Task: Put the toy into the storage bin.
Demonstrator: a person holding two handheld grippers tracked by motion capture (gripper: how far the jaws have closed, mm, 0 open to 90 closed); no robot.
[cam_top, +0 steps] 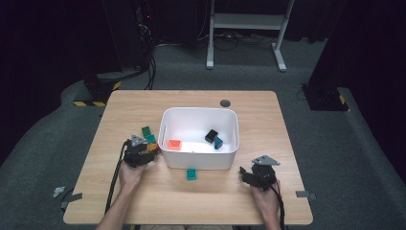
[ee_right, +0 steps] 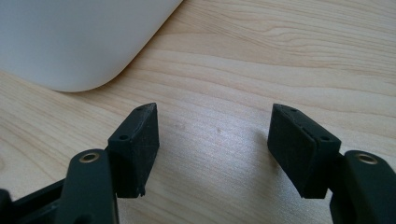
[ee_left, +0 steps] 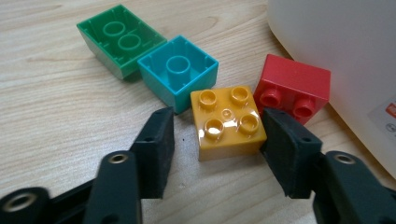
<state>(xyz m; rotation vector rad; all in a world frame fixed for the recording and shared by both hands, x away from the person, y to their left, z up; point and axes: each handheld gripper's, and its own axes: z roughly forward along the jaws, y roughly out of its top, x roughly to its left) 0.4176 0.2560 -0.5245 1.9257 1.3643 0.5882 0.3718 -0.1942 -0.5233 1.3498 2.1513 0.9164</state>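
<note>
Straddling yellow brick [ee_left: 228,122] — left tool [ee_left: 215,140].

The high view looks forward and down from above the person's side, taking in the whole tabletop [cam_top: 143,201] from afar. The left gripper view sits low and close, facing bricks beside the bin [ee_left: 345,60]. The right gripper view, equally close, faces the bin's corner [ee_right: 70,42]. All three share the bin [cam_top: 198,160].
</note>
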